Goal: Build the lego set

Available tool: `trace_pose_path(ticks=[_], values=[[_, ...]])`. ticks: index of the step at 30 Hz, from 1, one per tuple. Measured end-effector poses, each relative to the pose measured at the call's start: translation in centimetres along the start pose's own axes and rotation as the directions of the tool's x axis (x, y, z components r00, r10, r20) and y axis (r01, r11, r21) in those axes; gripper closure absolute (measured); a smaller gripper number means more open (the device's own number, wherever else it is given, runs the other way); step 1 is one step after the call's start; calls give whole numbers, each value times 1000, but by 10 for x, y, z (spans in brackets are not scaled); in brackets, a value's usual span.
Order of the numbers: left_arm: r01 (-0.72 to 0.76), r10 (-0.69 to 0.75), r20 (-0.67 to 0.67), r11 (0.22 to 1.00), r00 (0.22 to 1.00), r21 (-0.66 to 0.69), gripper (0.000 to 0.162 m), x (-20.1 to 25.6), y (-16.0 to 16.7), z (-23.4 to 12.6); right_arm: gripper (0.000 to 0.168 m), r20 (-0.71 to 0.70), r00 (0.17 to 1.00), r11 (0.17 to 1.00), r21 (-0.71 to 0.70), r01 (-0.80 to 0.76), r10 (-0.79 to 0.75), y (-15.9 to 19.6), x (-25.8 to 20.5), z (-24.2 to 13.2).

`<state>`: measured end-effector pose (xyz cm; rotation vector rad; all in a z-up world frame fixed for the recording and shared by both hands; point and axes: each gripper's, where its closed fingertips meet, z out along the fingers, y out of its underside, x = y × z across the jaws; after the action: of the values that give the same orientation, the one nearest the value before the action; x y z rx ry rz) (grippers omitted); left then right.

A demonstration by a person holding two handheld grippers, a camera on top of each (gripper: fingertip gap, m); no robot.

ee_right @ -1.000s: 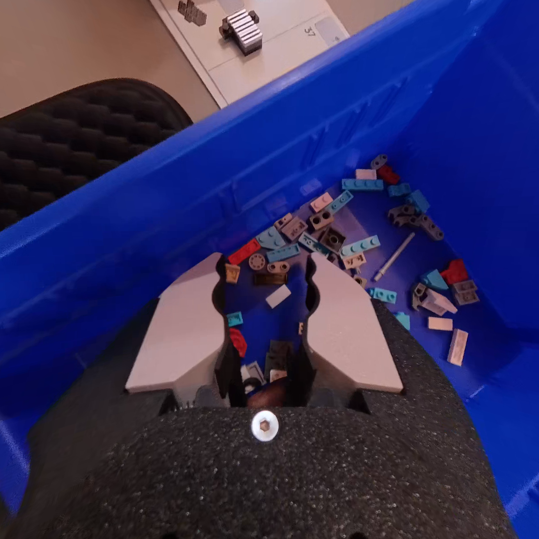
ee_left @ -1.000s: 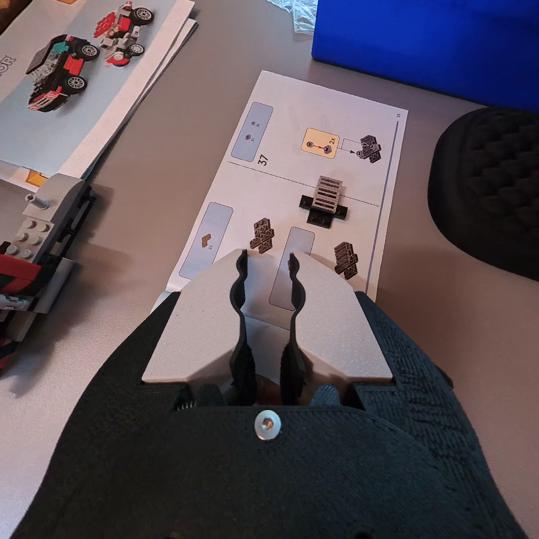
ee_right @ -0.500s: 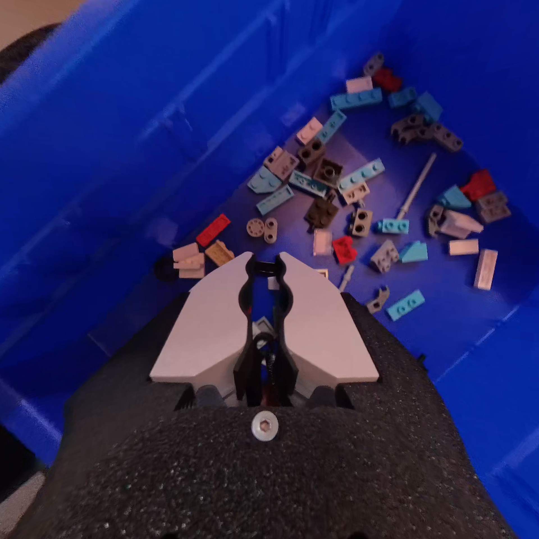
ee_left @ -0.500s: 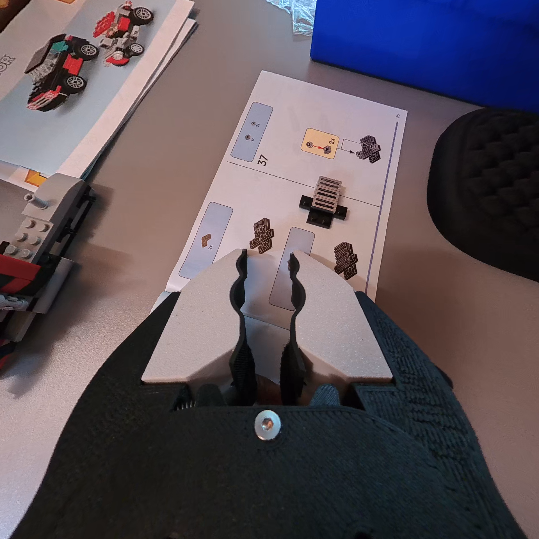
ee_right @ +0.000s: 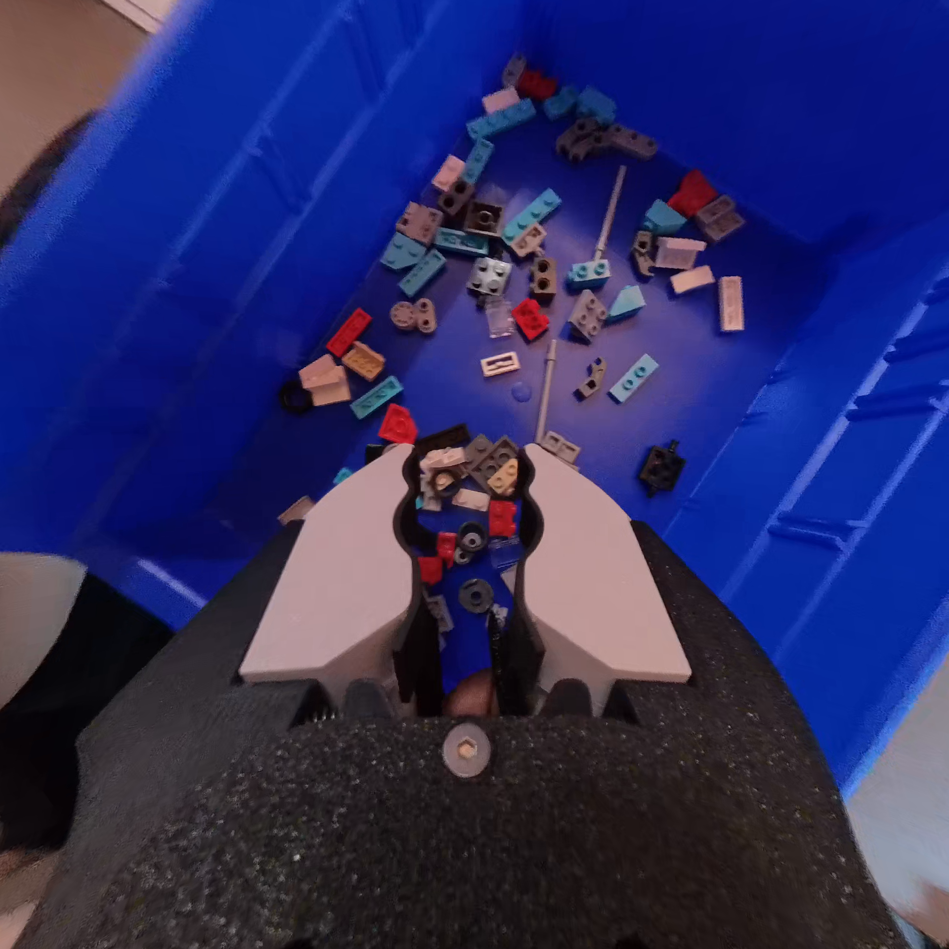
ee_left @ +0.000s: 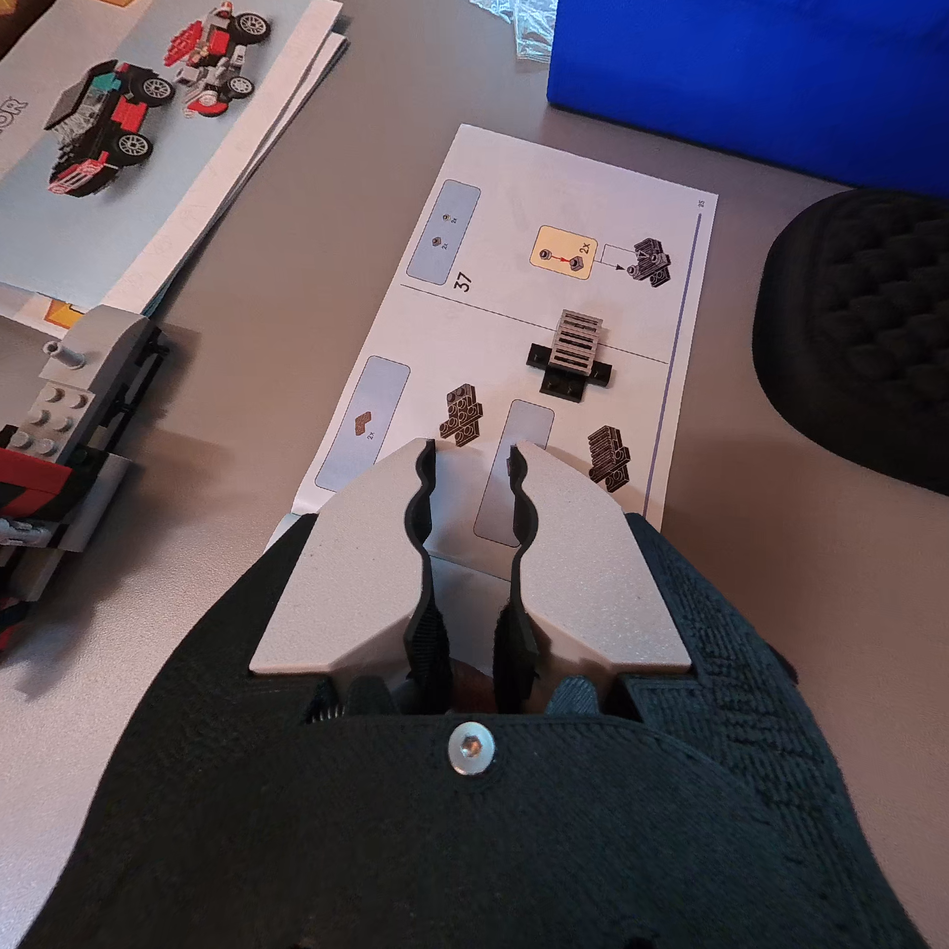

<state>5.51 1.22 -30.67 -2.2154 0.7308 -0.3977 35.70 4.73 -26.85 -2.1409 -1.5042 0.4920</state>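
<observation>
My left gripper (ee_left: pixel 470 452) is open and empty, hovering low over a loose instruction sheet (ee_left: pixel 513 215) on the grey table. A small assembly (ee_left: pixel 572 354), a grey grille on a black plate, sits on that sheet just beyond the fingertips. A partly built car (ee_left: pixel 51 436) in grey, black and red lies at the left edge. My right gripper (ee_right: pixel 468 454) is open inside the blue bin (ee_right: pixel 205 257), above several loose pieces on its floor. Grey, tan, red and black pieces (ee_right: pixel 493 462) show between its jaws; none is gripped.
Instruction booklets (ee_left: pixel 154 102) lie at the far left. The blue bin (ee_left: pixel 744 67) stands at the far right of the table, with clear plastic wrap (ee_left: pixel 513 20) beside it. A black padded case (ee_left: pixel 862 334) lies right of the sheet. A grey axle (ee_right: pixel 608 215) lies among the bin's pieces. One gripper's finger ends stand about 30 cm off the other's.
My right gripper narrowed to nearly shut half a second ago and has opened again, shifting within the bin so more of its floor shows. My left gripper has not moved.
</observation>
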Motion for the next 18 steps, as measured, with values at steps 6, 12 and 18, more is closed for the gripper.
trace_pose_path(ticks=[6,12,18], values=[[-2,2,2,1000,1000,0,134,0,0,0,145,160,981,992,-53,116,-106,11,-27,-2],[-2,2,2,1000,1000,0,134,0,0,0,146,207,975,981,-157,118,-84,26,-33,-7],[-1,1,1,1000,1000,0,134,0,0,0,146,247,968,968,-230,102,-43,40,-43,-13]])
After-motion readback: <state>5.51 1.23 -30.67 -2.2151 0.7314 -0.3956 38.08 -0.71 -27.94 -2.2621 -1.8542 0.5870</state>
